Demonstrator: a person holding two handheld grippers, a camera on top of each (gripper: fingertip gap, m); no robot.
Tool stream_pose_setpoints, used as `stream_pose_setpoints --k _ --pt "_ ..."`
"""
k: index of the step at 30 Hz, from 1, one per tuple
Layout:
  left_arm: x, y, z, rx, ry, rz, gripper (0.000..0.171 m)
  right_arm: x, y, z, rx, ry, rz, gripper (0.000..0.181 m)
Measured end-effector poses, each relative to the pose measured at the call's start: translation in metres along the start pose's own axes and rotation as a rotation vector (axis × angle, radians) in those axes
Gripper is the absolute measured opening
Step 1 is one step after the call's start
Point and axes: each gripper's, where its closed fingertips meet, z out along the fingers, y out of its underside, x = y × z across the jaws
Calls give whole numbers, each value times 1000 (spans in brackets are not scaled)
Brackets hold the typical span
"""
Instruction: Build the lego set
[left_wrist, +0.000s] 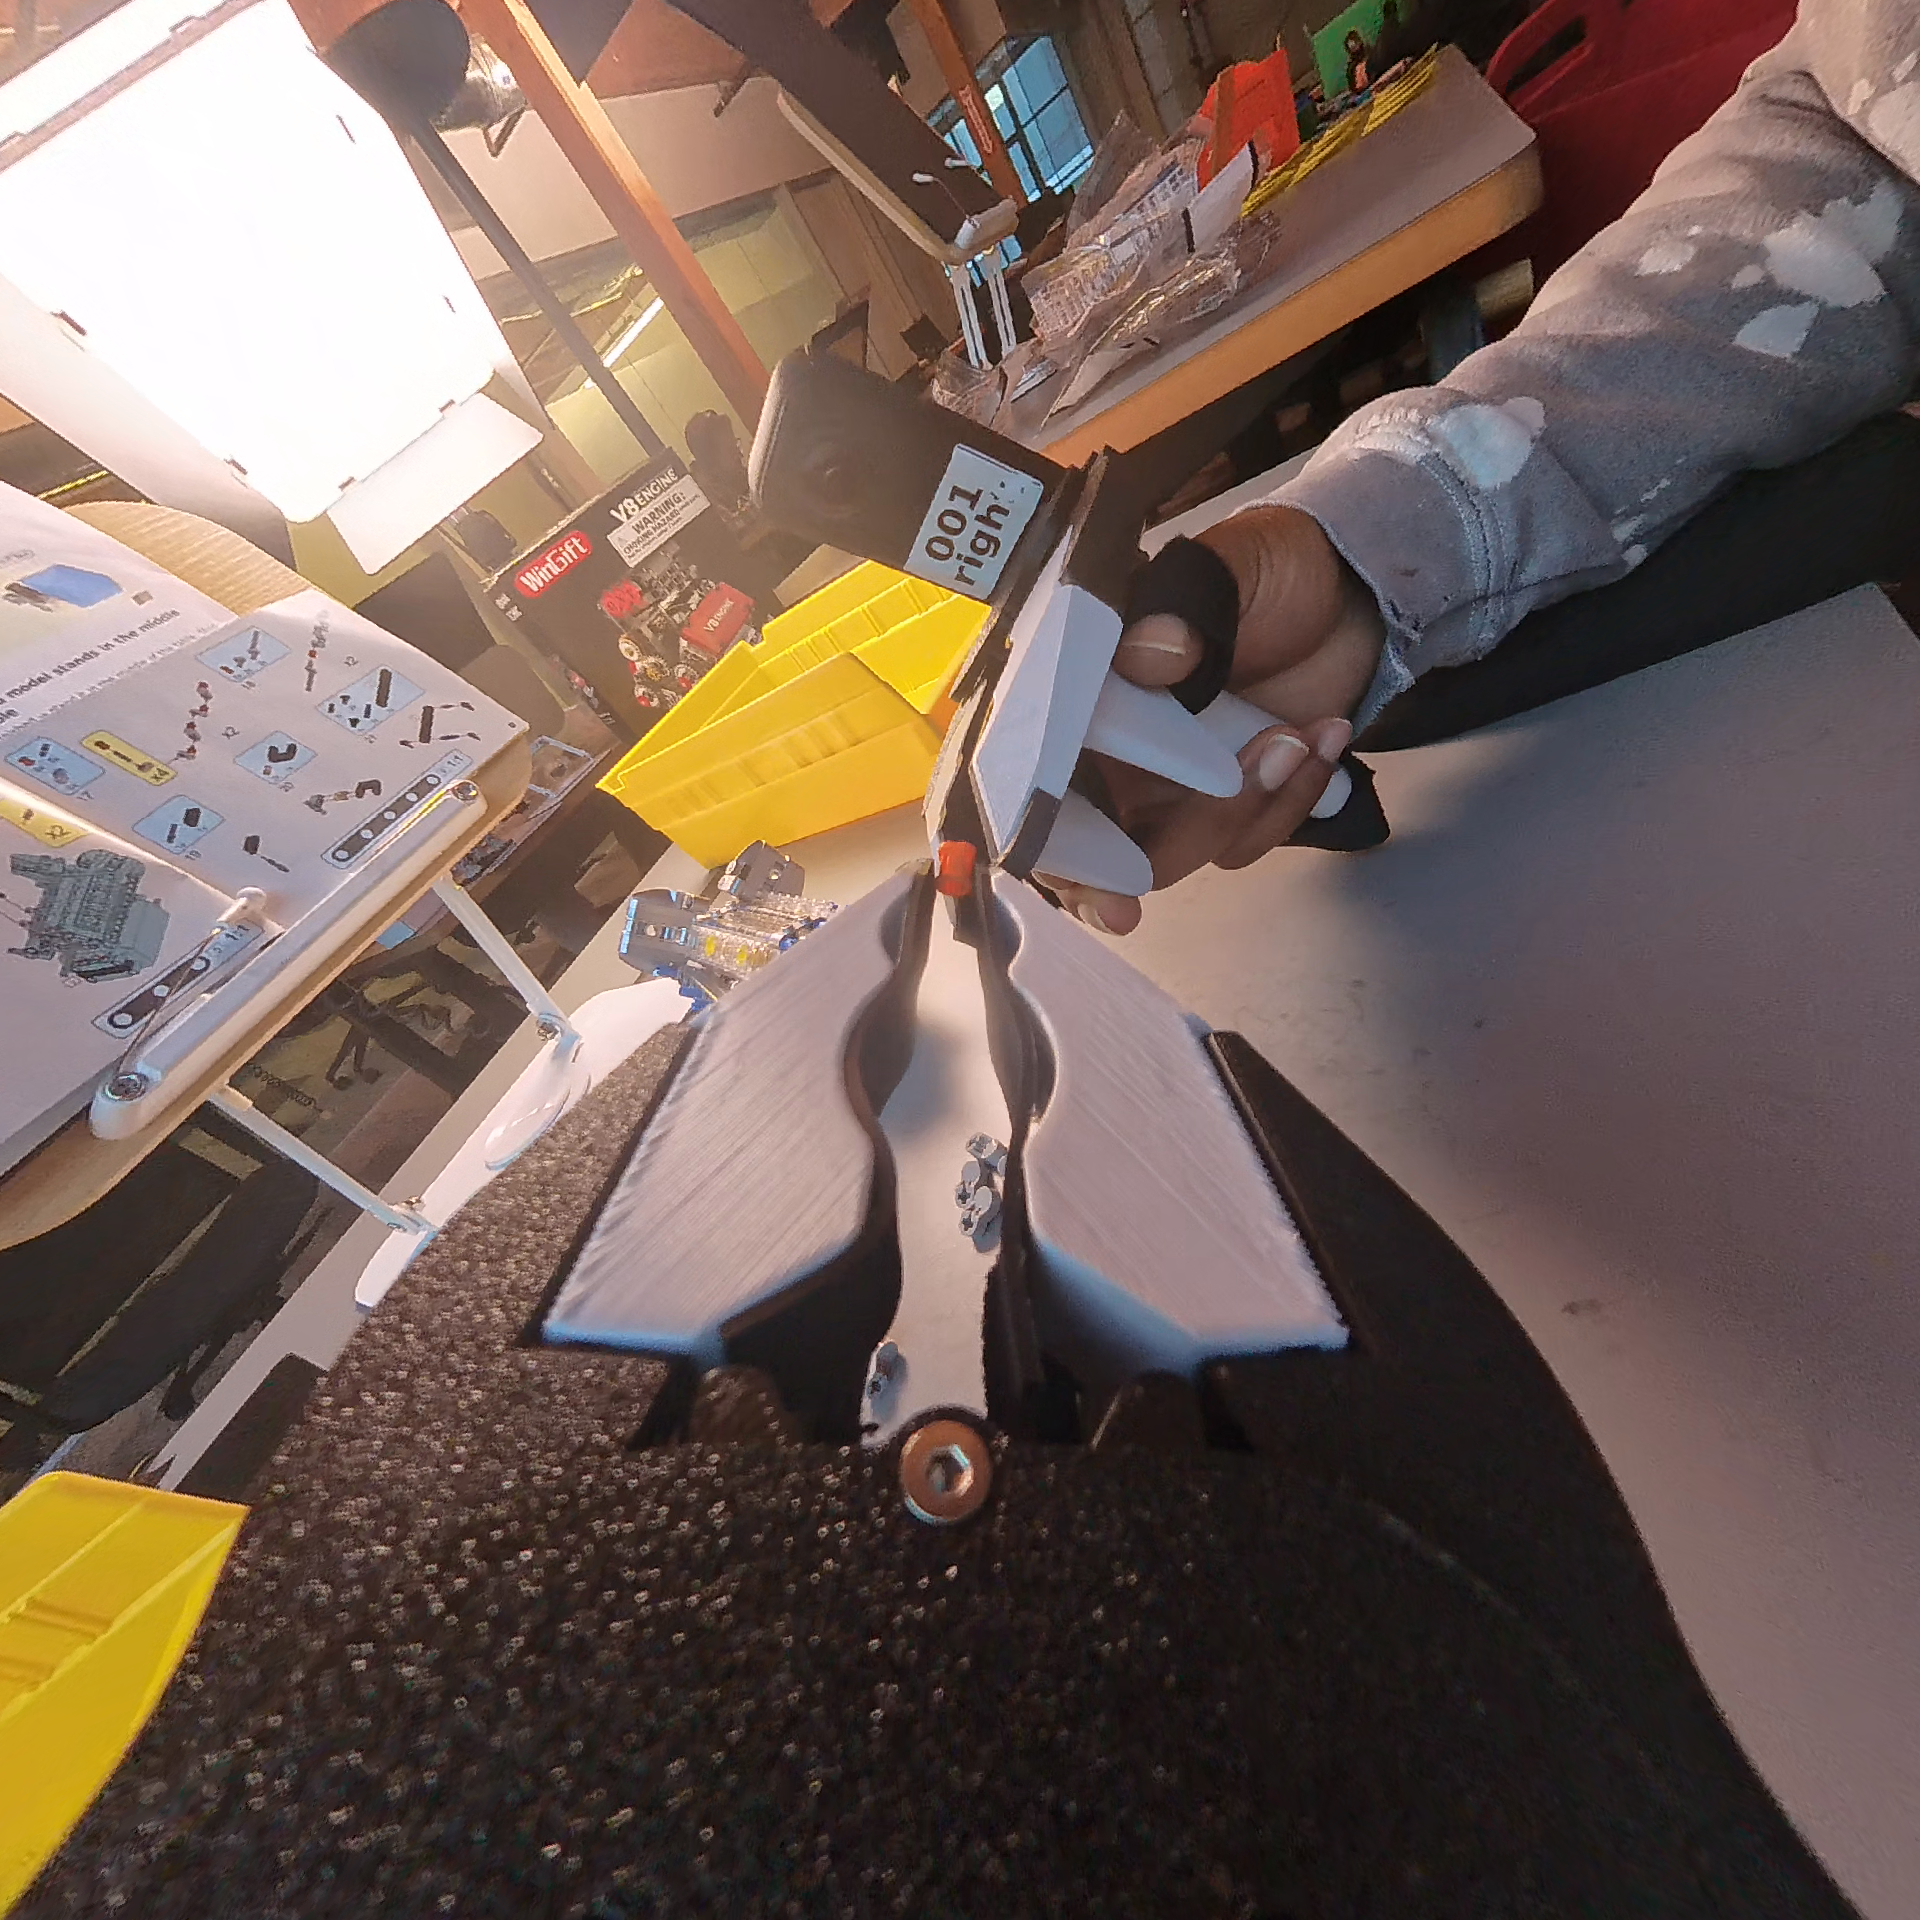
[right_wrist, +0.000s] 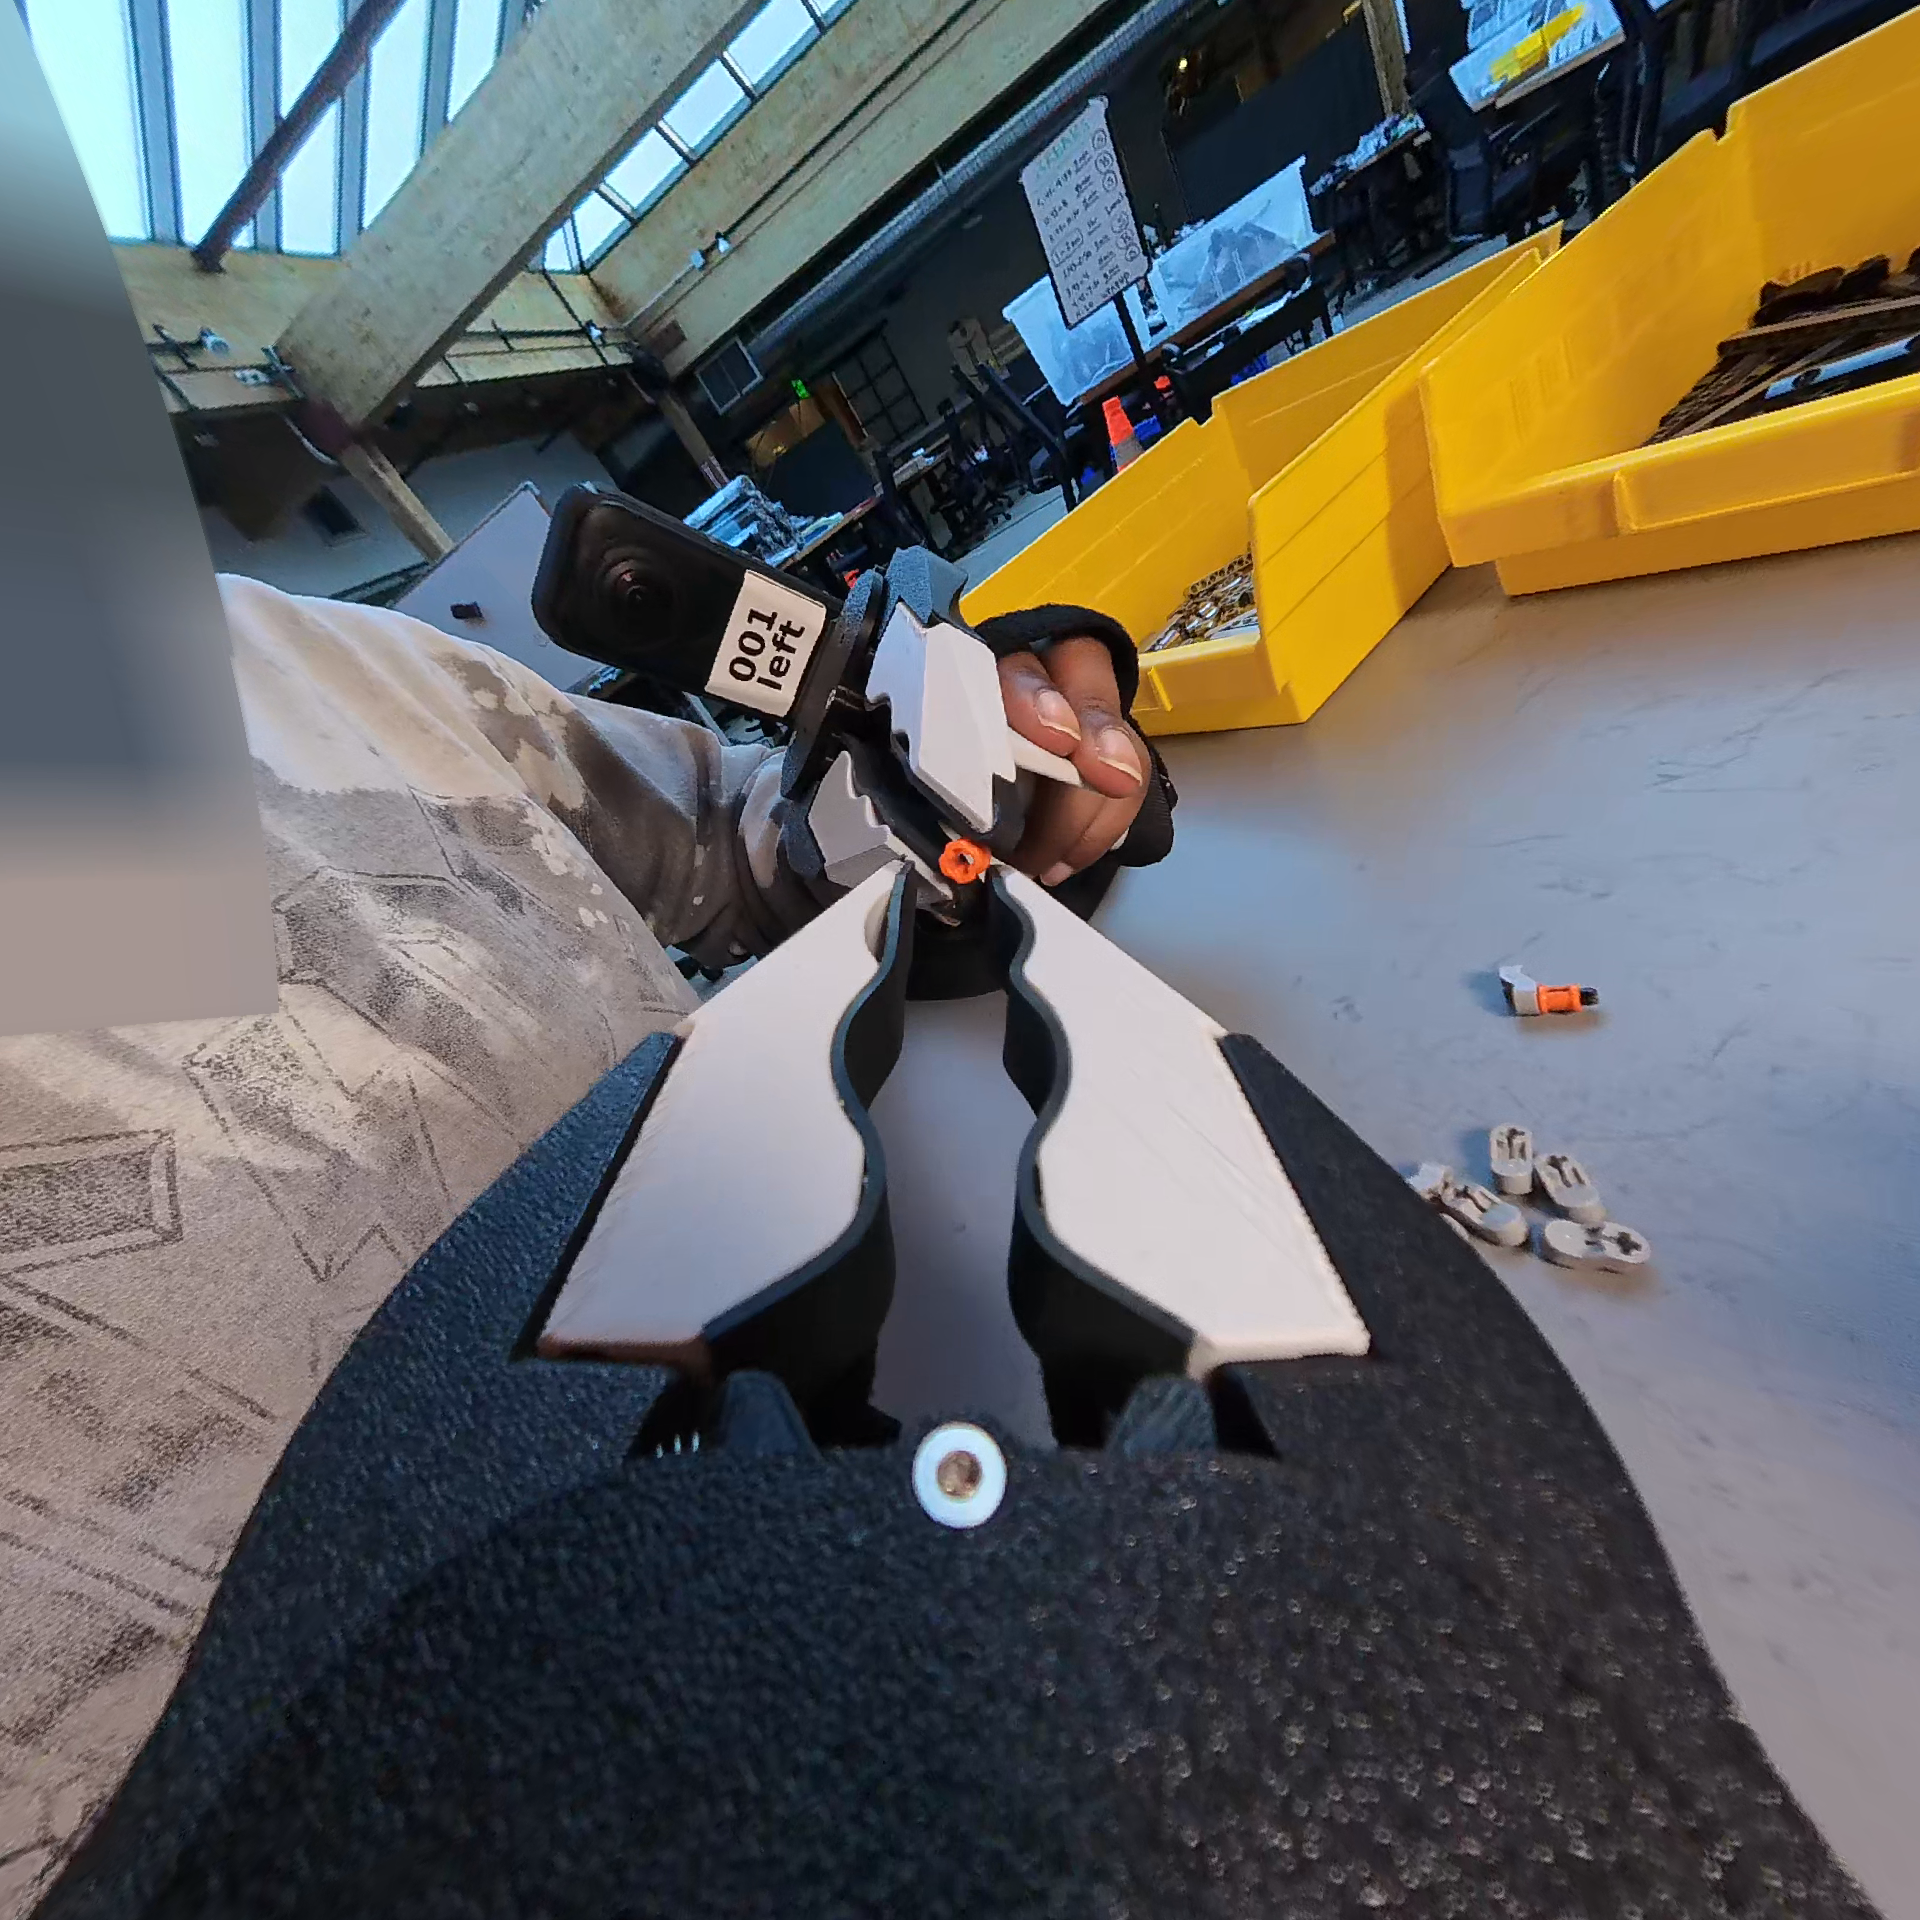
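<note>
Orange connector piece (left_wrist: 956, 864): found off the table, pinched at the fingertips of my left gripper (left_wrist: 945, 885), whose jaws were pressed together on it.

My right gripper (right_wrist: 948, 885) met it tip to tip. Its jaws stood narrowly spread on either side of the piece and, as far as the right wrist view showed, were not clamped on it.

On the grey table (right_wrist: 1558, 790) to the right lay a small grey-and-orange assembly (right_wrist: 1548, 1000) and, nearer me, a cluster of loose grey pieces (right_wrist: 1527, 1195), none joined.

Beyond my left gripper stood a partly built model (left_wrist: 727, 925), then yellow bins (left_wrist: 790, 748) and an open instruction booklet (left_wrist: 208, 748) on a stand.
</note>
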Motion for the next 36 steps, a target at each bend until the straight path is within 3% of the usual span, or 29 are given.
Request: stream_pose_setpoints --k 21,36 --pt "-2 2 -2 -15 6 -15 5 3 1 0 10 6 9 11" --pt "-8 13 -1 -103 -33 58 5 16 -4 -4 31 121 -24 7"
